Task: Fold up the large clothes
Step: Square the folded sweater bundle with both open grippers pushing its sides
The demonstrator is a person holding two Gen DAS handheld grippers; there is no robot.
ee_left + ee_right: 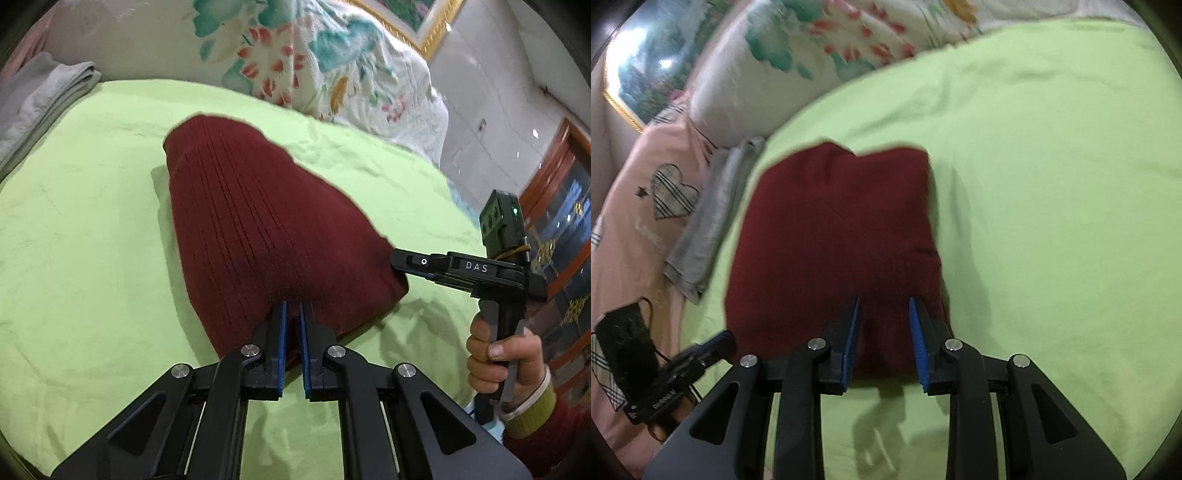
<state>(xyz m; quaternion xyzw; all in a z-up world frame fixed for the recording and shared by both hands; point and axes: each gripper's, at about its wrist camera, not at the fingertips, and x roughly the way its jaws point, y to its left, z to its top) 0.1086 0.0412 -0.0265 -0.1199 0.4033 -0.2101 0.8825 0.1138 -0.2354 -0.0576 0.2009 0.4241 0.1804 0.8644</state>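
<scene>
A dark red knitted sweater (258,229) lies folded into a thick bundle on the green bedsheet (92,258). My left gripper (293,306) is shut on the sweater's near edge. My right gripper (397,264) comes in from the right and touches the sweater's right corner. In the right wrist view the right gripper (884,301) has its jaws apart around the sweater's (834,236) near edge, not pressed shut. The left gripper (713,345) shows at the sweater's lower left corner, blurred.
A floral quilt (325,62) is piled at the head of the bed. A folded grey cloth (40,99) lies at the left edge, also in the right wrist view (709,221). A pink cover (631,221) and a black face mask (624,339) lie beyond.
</scene>
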